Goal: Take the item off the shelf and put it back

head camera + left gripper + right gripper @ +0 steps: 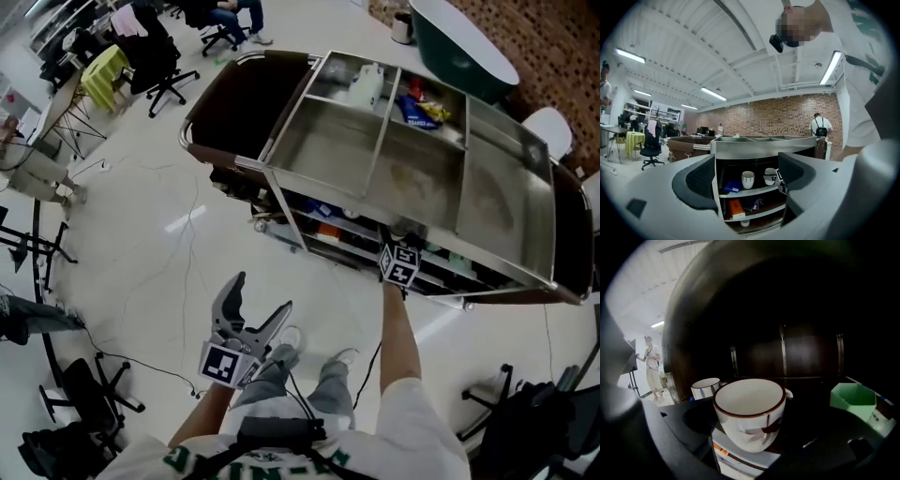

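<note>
Close by your knees, your left claw [261, 295] hangs with its jaws wide apart and nothing between them; leave it there, out of the way. Further out, your right claw [750, 434] reaches in under the top of the bench [328, 141] onto the upper shelf [750, 191]. Its jaws are spread wide, one on each side of the white cup [750, 411], with no squeeze on it that shows. The cup stands on a flat white box [740, 453], so close slowly and squarely on its walls below the brown rim. Lift a little before drawing back, or the box may slide with it. Beyond, a second cup [704, 387] stands to the left and a green box [853, 401] to the right: pull out between them, then return the cup to this same spot.
</note>
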Demonstrator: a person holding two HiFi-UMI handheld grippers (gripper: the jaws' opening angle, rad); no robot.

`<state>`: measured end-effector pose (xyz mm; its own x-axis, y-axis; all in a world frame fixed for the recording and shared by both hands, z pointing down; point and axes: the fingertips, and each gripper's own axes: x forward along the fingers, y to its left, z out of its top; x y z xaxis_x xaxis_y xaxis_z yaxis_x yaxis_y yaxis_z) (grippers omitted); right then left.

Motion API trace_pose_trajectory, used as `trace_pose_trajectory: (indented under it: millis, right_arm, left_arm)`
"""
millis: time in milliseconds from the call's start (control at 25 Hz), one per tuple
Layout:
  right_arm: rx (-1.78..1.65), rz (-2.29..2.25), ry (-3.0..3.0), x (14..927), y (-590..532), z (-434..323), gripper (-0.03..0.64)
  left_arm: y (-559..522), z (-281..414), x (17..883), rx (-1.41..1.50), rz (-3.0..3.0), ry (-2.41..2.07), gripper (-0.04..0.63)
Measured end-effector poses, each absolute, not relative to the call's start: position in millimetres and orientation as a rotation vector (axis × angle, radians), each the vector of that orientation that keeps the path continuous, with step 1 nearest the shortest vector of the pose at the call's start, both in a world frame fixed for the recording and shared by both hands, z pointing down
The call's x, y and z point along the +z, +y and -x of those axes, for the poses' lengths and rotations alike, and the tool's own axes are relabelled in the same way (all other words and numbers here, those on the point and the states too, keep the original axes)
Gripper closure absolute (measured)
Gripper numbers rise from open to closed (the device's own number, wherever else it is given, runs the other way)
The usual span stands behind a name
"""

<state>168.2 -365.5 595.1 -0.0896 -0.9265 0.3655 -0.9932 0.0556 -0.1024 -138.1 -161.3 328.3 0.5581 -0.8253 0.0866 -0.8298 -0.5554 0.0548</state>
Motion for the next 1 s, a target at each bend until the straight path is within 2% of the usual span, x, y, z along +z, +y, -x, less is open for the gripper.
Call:
trace_pose_trajectory:
  millis: [240,480,760,1000]
  right_arm:
    - [0.433,-2.022,-2.053,610.8,-390.3,-170.4,0.206]
    - [0.422,-2.047,-2.117,598.5,-384.1,-165.8,0.154]
    - [0.471,-2.094,-2.127,568.9,-300.9,-167.0,0.155]
    - [0.419,-2.055,-2.33,484.7,-188.8,-146.0,0.16]
  left_arm:
    - [-166.3,151.4,327.6,0.11,-2.669,-1.484,0.199]
    - [-172.4,144.6,327.4,0.081,-2.696,-1.447,0.199]
    - [-169.6,120.6,318.7,0.032,-2.774,-1.321,0.199]
    - [-164.9,94.6,303.7,-0.02,-2.851,-1.199,0.199]
